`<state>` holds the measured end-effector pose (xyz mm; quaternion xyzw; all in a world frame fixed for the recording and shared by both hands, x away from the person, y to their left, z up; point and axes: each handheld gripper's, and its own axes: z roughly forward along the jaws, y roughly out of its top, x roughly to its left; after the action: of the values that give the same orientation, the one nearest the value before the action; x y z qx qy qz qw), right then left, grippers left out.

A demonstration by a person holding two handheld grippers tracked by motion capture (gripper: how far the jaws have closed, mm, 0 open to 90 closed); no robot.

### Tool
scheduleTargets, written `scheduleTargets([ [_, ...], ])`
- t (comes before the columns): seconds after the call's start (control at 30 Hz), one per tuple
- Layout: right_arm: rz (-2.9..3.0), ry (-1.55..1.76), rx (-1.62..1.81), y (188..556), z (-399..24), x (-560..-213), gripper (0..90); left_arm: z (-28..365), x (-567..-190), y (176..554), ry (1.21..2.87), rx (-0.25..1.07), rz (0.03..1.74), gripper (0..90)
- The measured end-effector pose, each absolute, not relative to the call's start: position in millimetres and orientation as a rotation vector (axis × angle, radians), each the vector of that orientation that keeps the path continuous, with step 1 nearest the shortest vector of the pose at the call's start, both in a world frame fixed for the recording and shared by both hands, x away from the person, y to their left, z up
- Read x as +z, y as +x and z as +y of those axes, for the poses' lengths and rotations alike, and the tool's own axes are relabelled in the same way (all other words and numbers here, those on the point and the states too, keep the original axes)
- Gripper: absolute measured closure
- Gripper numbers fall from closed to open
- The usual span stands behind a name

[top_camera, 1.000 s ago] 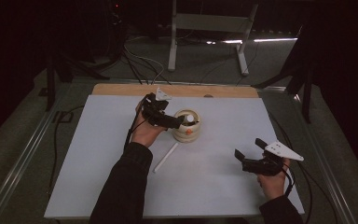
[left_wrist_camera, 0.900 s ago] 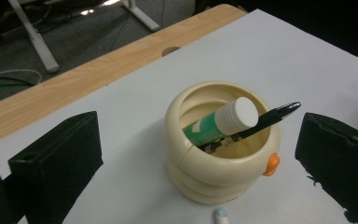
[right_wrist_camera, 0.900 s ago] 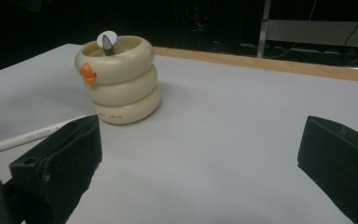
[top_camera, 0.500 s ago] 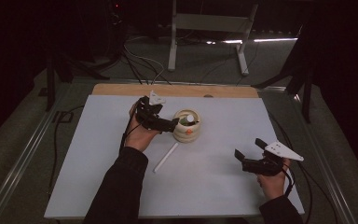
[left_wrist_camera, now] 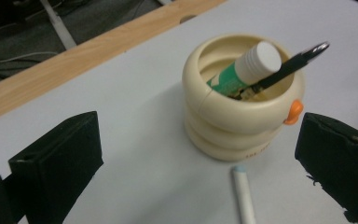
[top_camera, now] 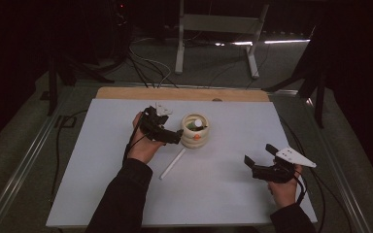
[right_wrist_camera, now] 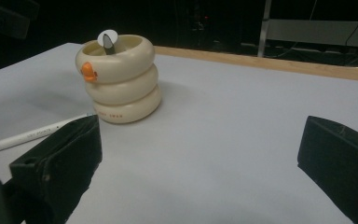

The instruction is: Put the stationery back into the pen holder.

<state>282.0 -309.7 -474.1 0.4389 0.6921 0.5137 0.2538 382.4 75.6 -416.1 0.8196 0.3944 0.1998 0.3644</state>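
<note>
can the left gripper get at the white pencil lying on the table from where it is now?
Probably yes. The left gripper is open and empty, beside the cream ringed pen holder. The white pencil lies flat just below it on bare table, nothing over it. The holder sits close to the pencil's tip, though.

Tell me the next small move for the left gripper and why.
Probably lower the left gripper toward the white pencil and close on it. Its jaws stand open and empty beside the cream holder, which already holds a glue stick and a black pen. The pencil lies loose on the table just in front of the holder, so it looks next to go in.
</note>
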Motion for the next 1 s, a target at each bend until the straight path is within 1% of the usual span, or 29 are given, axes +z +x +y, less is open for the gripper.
scheduleTargets([
  [0.4, 1.880, 1.193, 1.395, 282, -310, -474, 0.1, 74, -431, 379, 2.125, 0.488, 1.037, 1.5],
  [1.0, 1.877, 1.191, 1.395, 282, -310, -474, 0.1, 64, -452, 373, 2.200, 0.458, 1.024, 1.7],
])
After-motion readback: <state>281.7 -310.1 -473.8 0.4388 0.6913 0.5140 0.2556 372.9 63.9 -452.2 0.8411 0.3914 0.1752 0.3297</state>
